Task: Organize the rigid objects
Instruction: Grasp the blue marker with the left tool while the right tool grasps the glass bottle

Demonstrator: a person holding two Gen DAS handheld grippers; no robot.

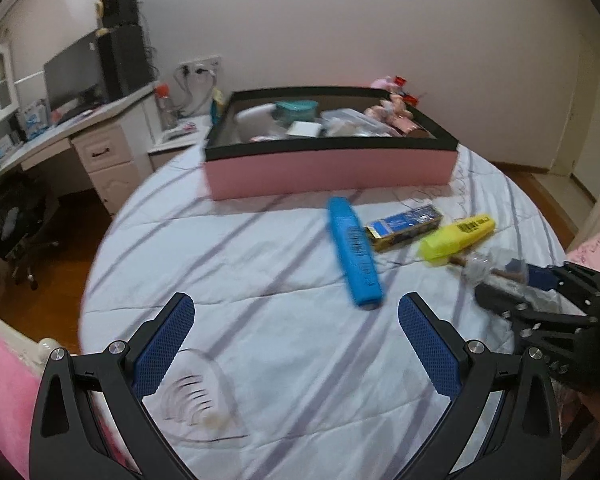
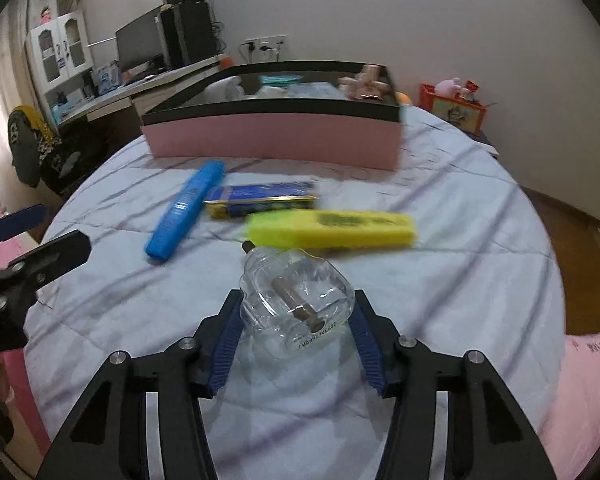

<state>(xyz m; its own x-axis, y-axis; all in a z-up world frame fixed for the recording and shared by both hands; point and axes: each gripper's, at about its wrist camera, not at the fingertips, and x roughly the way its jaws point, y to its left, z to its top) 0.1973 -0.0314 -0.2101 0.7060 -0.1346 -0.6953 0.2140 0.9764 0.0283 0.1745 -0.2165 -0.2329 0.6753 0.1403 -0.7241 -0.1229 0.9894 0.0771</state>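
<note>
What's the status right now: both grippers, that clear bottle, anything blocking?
Right hand-held gripper closed on clear bottle. Left hand-held gripper open, empty. Yellow highlighter just beyond bottle; pink box behind.

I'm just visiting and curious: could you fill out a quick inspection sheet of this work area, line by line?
Surface: bed with a pale striped quilt.
Job's things: blue marker, blue-and-gold box, yellow marker and clear jar on the quilt; pink box behind, already holding items.
Clutter: clear plastic tray near the left gripper.
Grippers: left gripper open, empty; right gripper closed around the jar.
Cables: plugs in the wall sockets.
Surroundings: desk with monitor, wooden floor.
</note>
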